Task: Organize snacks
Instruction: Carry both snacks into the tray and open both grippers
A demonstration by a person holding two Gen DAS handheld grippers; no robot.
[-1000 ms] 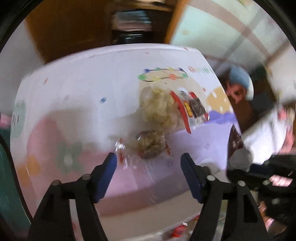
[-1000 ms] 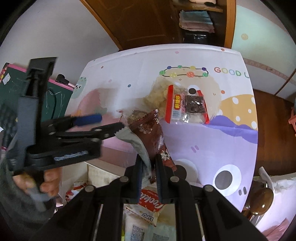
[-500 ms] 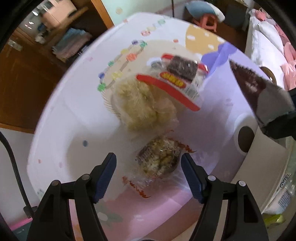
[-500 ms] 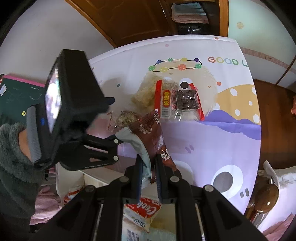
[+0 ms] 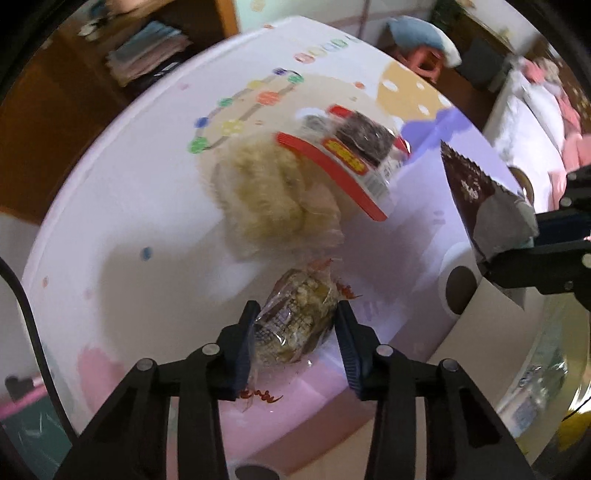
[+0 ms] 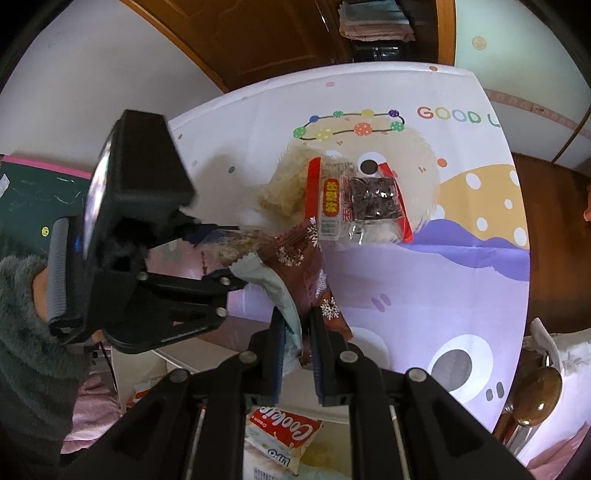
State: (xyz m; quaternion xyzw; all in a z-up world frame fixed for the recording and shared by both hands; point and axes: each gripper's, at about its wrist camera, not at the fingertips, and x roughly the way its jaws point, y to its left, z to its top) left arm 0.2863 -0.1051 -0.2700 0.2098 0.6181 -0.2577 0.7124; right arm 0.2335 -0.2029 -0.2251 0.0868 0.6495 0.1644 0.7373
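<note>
Table covered by a cartoon-printed cloth (image 6: 424,280) lettered "GOOD". At the centre lies a pale, fluffy snack bag (image 5: 269,199); a red-edged packet of dark squares (image 6: 358,199) rests at its 3 o'clock side, overlapping it.

Patterned tablecloth (image 6: 424,280) over table; folded towels (image 6: 373,22) on wooden shelf; chalkboard (image 6: 33,192) at left.

Stacked snack packs (image 6: 354,199) crowd mid-tabletop (image 6: 424,288); the right side lies open, the left claw (image 5: 295,325) blocks the left.
</note>
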